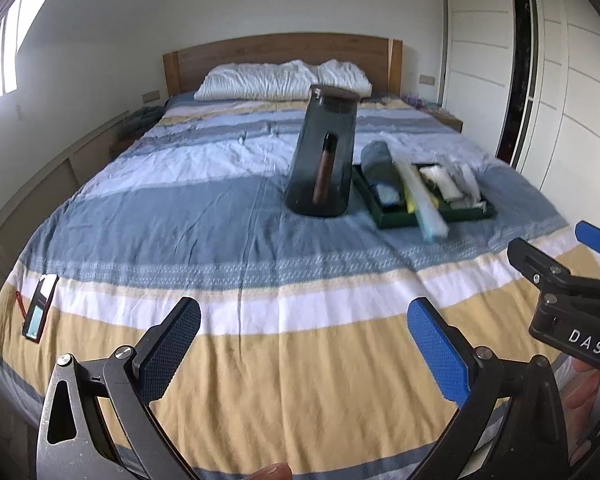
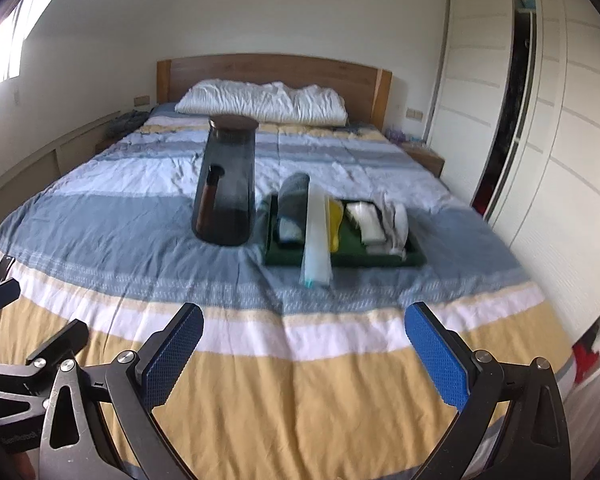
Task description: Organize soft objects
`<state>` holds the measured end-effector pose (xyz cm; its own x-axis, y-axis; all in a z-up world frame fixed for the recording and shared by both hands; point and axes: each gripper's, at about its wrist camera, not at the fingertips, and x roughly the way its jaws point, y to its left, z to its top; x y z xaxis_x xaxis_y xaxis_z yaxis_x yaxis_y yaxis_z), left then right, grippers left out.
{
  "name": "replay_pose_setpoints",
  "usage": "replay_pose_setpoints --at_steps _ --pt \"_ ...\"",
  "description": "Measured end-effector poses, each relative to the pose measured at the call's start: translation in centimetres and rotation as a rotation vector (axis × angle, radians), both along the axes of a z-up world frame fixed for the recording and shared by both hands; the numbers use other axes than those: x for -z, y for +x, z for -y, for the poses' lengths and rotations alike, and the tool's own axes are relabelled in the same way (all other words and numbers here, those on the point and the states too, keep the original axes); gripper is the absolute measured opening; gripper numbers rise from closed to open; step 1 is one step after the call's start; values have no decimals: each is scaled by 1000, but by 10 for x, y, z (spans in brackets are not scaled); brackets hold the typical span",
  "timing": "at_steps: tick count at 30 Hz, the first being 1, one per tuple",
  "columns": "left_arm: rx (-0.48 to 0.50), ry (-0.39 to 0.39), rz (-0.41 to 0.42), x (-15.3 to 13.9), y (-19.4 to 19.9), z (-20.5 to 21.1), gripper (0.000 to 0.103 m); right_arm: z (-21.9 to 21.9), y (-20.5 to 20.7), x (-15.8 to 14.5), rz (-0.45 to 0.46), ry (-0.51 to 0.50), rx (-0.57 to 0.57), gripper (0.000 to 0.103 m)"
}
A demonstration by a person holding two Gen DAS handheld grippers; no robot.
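Left gripper (image 1: 304, 340): It is held wide apart with nothing between its blue pads, low at 6 o'clock over the yellow stripe of the bed (image 1: 260, 380).

Right gripper (image 2: 304, 344): It is also spread wide and empty, at 6 o'clock in its own view. Its side is seen at 3 o'clock in the left view, so the two could be bumped together if both are pushed forward at once.

Phone (image 1: 40, 306): A dark phone is laid on the blanket at 9 o'clock, near the bed's edge. It could be knocked off by a careless swing.

Long clear bag (image 2: 317, 236): It is laid across the tray and sticks out over the near rim, at 12 o'clock. If only its tip is pinched, the bag could be dragged and the tray pulled along.

Green tray (image 2: 416, 258): The soft things are kept here: a rolled grey cloth (image 2: 294, 194), a yellow piece (image 2: 335, 216) and white folded bits (image 2: 366, 216). The bed is soft, so the tray could be tipped if it is pressed on one side.

Tall dark jug (image 2: 228, 184): It is stood upright just beside the tray, toward 11 o'clock. On a soft blanket it could be toppled by one small nudge.

Pillows (image 2: 262, 102): They are far away by the headboard, well apart from everything.
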<state>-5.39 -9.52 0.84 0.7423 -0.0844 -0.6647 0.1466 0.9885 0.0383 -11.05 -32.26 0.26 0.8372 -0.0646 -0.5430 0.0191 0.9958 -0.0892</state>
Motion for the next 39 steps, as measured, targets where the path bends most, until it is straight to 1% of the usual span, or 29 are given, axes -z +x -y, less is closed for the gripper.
replay_pose_setpoints --at_steps 5,8,12,21,29,39 --pt "-27 35 -34 12 3 -8 101 -1 12 21 -56 41 21 103" --pt "-40 47 -39 15 4 -12 101 2 20 24 -65 68 30 103" --pt "-41 45 -45 16 6 -15 101 4 23 25 -54 84 31 103" --pt "-16 17 -64 16 7 -15 101 1 20 28 -45 73 22 103" --pt "-8 -6 -50 12 5 -16 101 -2 18 28 -47 58 8 103" --pt "-6 -4 -37 10 2 -16 101 -5 17 25 -42 51 2 103"
